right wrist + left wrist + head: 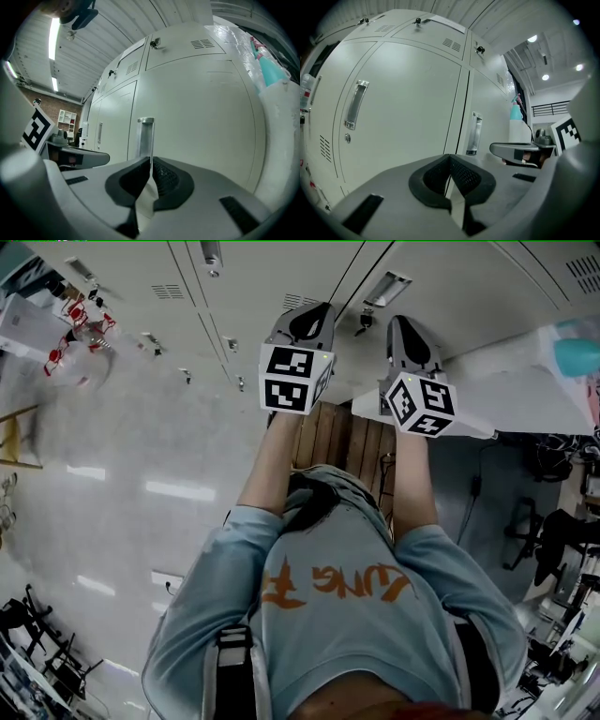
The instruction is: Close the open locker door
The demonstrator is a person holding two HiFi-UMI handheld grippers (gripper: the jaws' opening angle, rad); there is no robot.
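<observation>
My left gripper (449, 161) and right gripper (150, 164) both have their fingers pressed together, empty. The locker door (197, 117) stands near, straight ahead of the right one. I'd push flat beside its handle (145, 136), steadily, until it sits flush with the lockers to the left (112, 126).

Pale blue short-sleeved shirt (361, 634), orange print (337, 582) across it. Dark strap (232, 667) with buckle. Left gripper (449, 157) and right gripper (151, 159): grey shells, black ribbed pads (465, 174), black-and-white marker cubes (292, 379).
</observation>
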